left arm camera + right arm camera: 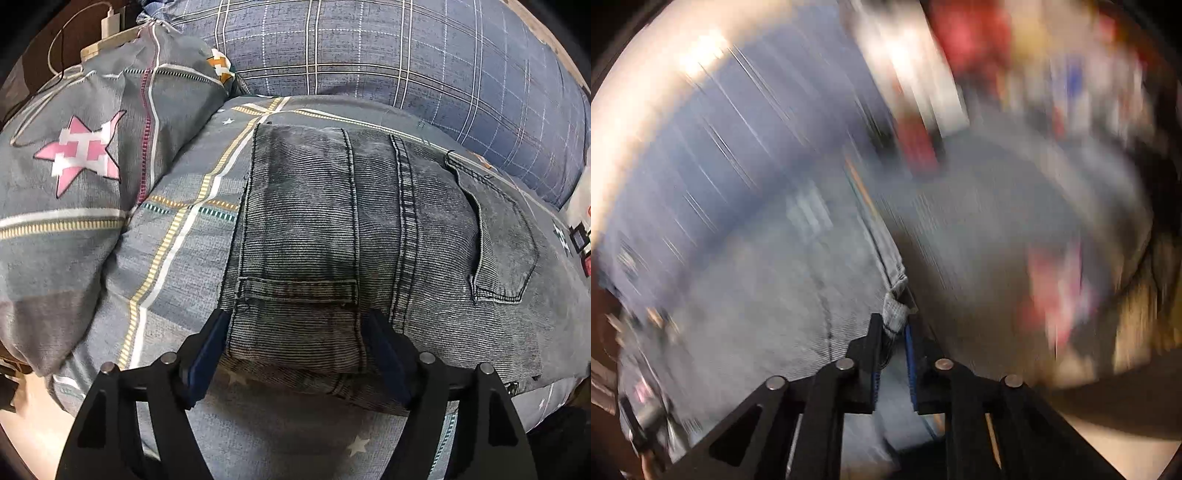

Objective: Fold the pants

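Left gripper [295, 354] is standing wide, its blue pads [207, 354] flanking the folded leg end of the grey jeans [332, 229], whether pressing cannot be told. The jeans are lying ahead on a patterned bedsheet [177, 236]; a star pillow [85, 155] is sitting left, a blue plaid duvet [406, 55] beyond. Right gripper [892, 328] is pinching a denim corner [895, 306] between nearly closed jaws; the room around is blurring, bed edge falling away right.

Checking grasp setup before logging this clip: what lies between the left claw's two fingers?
In the left wrist view, the open left claw straddles the near folded edge of the grey-blue denim pants; its blue pads sit either side, not pressing.
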The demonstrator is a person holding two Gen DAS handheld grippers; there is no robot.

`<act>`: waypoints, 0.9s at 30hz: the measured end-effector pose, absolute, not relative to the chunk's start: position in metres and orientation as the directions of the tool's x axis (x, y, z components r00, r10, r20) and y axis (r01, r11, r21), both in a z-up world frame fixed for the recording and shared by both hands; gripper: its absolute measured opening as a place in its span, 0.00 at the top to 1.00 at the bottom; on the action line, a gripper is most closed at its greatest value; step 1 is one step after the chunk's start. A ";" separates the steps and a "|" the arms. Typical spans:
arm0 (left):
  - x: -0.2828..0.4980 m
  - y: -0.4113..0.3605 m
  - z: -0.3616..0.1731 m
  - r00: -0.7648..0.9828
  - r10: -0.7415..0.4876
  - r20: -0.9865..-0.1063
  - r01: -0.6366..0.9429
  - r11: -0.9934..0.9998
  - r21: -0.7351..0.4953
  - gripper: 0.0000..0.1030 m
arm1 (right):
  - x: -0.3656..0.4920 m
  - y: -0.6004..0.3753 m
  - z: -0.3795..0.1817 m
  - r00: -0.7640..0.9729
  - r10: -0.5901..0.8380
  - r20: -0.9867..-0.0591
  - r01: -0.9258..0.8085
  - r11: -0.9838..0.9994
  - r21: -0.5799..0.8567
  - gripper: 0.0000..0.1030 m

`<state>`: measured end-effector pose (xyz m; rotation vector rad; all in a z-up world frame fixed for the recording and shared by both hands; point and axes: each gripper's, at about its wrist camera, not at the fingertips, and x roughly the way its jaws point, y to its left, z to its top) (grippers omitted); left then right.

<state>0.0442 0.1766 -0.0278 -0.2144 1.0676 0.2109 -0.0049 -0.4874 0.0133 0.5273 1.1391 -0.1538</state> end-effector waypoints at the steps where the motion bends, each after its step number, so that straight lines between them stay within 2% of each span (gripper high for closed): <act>1: 0.043 0.176 -0.023 0.468 0.083 -0.880 -0.275 0.960 -0.055 0.25 | -0.005 -0.491 -0.003 0.351 0.142 -0.926 0.410 0.865 0.288 0.81; 4: 0.041 0.168 -0.007 0.494 0.111 -0.862 -0.269 0.963 -0.030 0.26 | -0.011 -0.495 0.013 0.422 0.086 -0.903 0.417 0.866 0.277 0.70; 6: 0.040 0.156 0.006 0.532 0.111 -0.839 -0.237 0.971 -0.022 0.26 | -0.011 -0.495 0.041 0.513 0.053 -0.857 0.401 0.868 0.293 0.56; 7: 0.040 0.149 0.009 0.544 0.112 -0.832 -0.217 0.976 -0.011 0.25 | -0.005 -0.491 0.054 0.548 0.055 -0.835 0.367 0.881 0.299 0.34; 8: 0.042 0.140 0.010 0.552 0.113 -0.826 -0.186 0.983 0.010 0.25 | 0.002 -0.488 0.059 0.557 0.057 -0.828 0.343 0.893 0.292 0.24; 13: 0.057 0.126 -0.026 0.474 0.164 -0.865 -0.147 0.983 0.105 0.25 | 0.062 -0.485 0.049 0.533 0.054 -0.845 0.272 0.934 0.232 0.24; 15: 0.055 0.131 -0.029 0.484 0.147 -0.862 -0.166 0.983 0.075 0.22 | 0.083 -0.485 0.032 0.475 0.096 -0.875 0.248 0.939 0.237 0.34; 16: 0.054 0.134 -0.030 0.484 0.143 -0.863 -0.172 0.983 0.066 0.21 | 0.093 -0.484 0.019 0.431 0.124 -0.894 0.245 0.937 0.249 0.65; 17: 0.054 0.136 -0.030 0.482 0.136 -0.865 -0.174 0.983 0.057 0.21 | 0.100 -0.482 0.016 0.409 0.142 -0.901 0.236 0.938 0.255 0.86; 20: 0.054 0.138 -0.032 0.486 0.125 -0.865 -0.164 0.985 0.050 0.20 | 0.099 -0.467 0.034 0.459 0.051 -0.887 0.191 0.969 0.155 0.90; 24: 0.054 0.136 -0.031 0.493 0.133 -0.860 -0.166 0.985 0.057 0.19 | 0.088 -0.460 0.071 0.607 -0.092 -0.790 0.196 0.980 0.037 0.91; 27: 0.052 0.133 -0.029 0.483 0.147 -0.863 -0.178 0.982 0.068 0.19 | 0.105 -0.473 0.028 0.510 -0.088 -0.856 0.222 0.974 0.033 0.90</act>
